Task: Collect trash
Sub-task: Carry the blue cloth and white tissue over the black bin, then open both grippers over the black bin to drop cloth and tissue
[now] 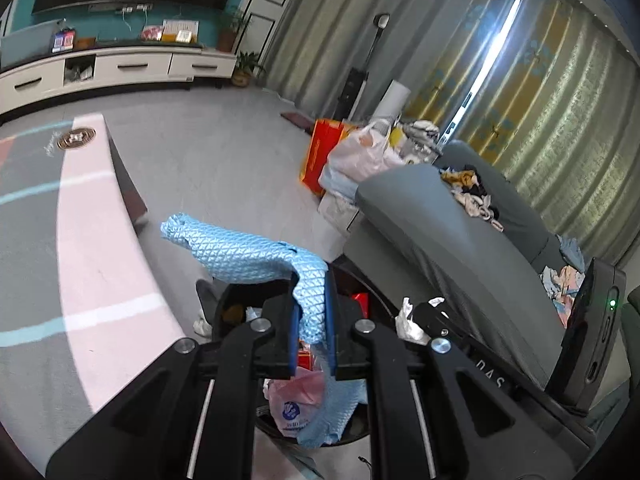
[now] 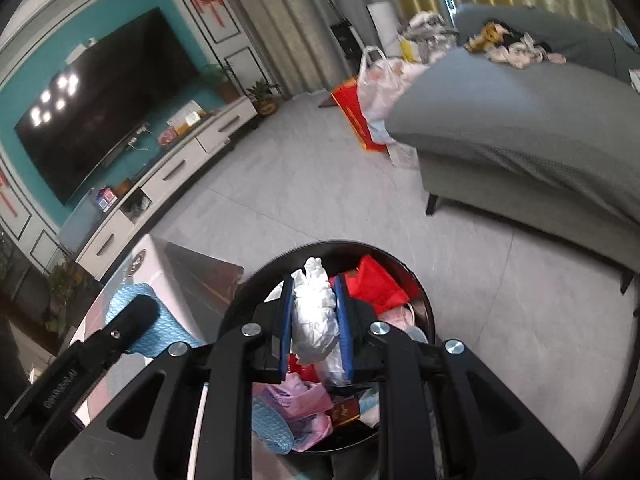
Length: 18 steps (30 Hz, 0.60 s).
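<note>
My left gripper [image 1: 311, 296] is shut on a light blue quilted cloth [image 1: 248, 254] and holds it above the black round trash bin [image 1: 362, 432]. The cloth sticks out to the left over the table edge. My right gripper [image 2: 314, 300] is shut on a crumpled white paper wad [image 2: 314, 312] right over the same bin [image 2: 424, 300], which holds red, pink and blue trash. The right gripper with the white wad [image 1: 408, 320] shows at the right of the left wrist view. The left gripper's arm and blue cloth [image 2: 160, 320] show at the left of the right wrist view.
A low table with a pink and grey top [image 1: 92, 248] stands left of the bin. A grey sofa [image 2: 520, 128] with clothes on it is to the right. Bags [image 1: 352, 152] lie on the floor by the sofa. A TV cabinet [image 1: 120, 68] lines the far wall.
</note>
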Each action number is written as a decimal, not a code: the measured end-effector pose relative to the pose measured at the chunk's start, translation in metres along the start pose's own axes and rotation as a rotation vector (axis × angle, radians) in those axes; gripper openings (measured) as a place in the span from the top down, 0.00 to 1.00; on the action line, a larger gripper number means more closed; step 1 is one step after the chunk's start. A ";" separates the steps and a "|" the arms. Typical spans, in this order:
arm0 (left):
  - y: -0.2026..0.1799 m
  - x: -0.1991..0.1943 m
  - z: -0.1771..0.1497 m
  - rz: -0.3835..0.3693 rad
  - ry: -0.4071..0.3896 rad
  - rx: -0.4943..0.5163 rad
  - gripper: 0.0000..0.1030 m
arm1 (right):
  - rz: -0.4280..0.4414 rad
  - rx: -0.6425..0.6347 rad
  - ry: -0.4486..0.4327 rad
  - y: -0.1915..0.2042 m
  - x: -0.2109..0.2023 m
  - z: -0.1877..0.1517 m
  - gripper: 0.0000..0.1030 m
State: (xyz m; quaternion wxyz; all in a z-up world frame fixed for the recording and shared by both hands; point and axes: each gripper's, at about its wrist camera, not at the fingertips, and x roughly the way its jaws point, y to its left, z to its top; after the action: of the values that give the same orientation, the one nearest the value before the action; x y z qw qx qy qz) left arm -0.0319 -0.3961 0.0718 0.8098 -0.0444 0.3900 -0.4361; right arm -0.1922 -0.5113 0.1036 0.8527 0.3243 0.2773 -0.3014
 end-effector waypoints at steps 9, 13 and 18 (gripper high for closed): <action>0.008 0.049 -0.015 -0.002 0.105 -0.038 0.88 | -0.033 0.028 0.110 -0.012 0.035 -0.009 0.79; 0.006 0.060 -0.022 0.015 0.140 -0.026 0.84 | -0.051 0.040 0.139 -0.016 0.042 -0.010 0.79; 0.004 0.058 -0.020 0.021 0.147 -0.012 0.43 | -0.071 0.052 0.133 -0.020 0.036 -0.008 0.55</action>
State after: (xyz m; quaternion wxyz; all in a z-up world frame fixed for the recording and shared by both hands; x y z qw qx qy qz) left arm -0.0244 -0.4316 0.0221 0.7830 -0.0128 0.4515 -0.4276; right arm -0.1840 -0.5294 0.0665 0.8124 0.3557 0.3369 -0.3163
